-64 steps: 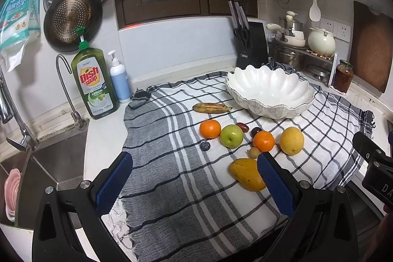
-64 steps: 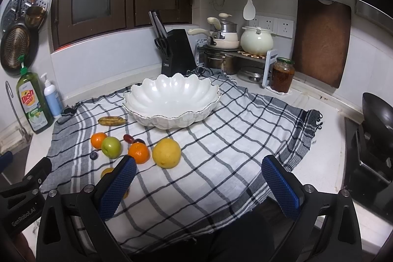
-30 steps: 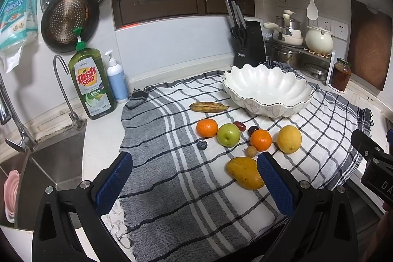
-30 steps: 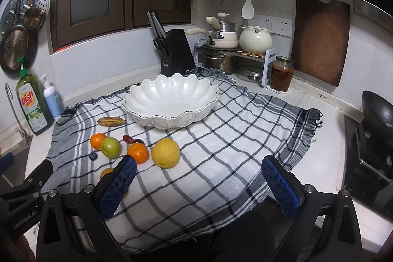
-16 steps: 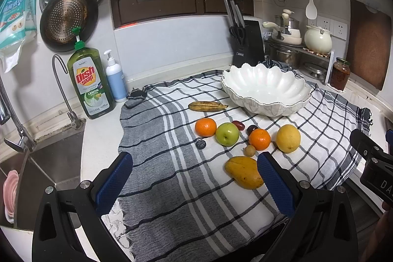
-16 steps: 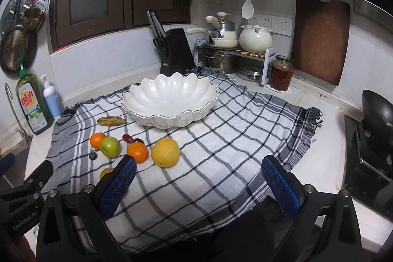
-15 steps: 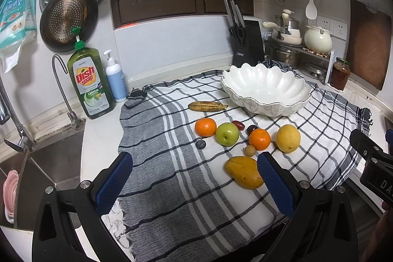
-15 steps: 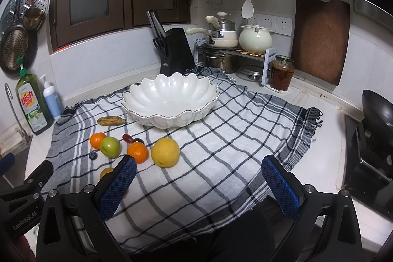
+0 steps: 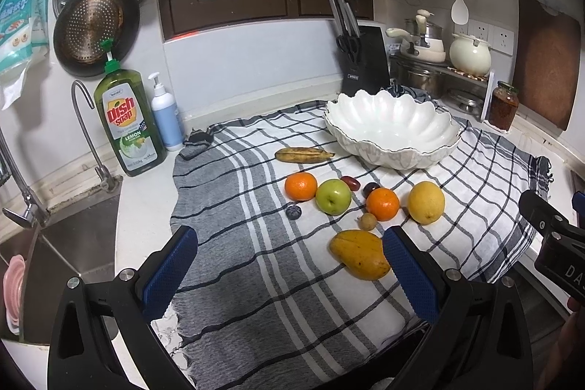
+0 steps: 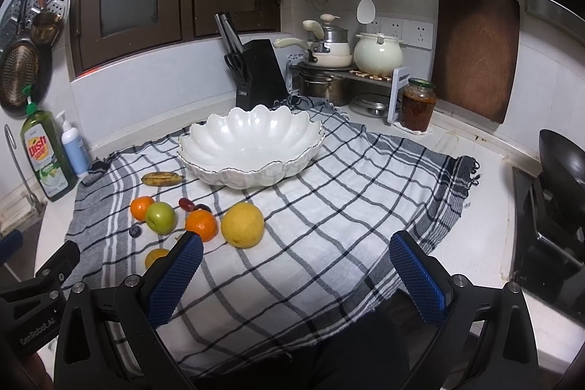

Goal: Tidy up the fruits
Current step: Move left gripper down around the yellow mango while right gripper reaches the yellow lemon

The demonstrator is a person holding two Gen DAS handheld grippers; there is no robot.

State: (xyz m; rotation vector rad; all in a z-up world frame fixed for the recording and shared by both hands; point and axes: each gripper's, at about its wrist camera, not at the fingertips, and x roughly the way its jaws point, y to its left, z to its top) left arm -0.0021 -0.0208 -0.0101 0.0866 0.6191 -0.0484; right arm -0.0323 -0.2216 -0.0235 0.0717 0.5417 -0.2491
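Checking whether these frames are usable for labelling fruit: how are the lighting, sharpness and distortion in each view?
Left wrist view: dim indoor light, fruit sharp, glare only on the white scalloped bowl; fisheye bends the cabinets, corners black. Right wrist view: same, but the yellow-orange mango is half hidden behind a blue finger pad.

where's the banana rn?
Left wrist view: the banana lies on the cloth just left of the white bowl, behind the orange and green apple.
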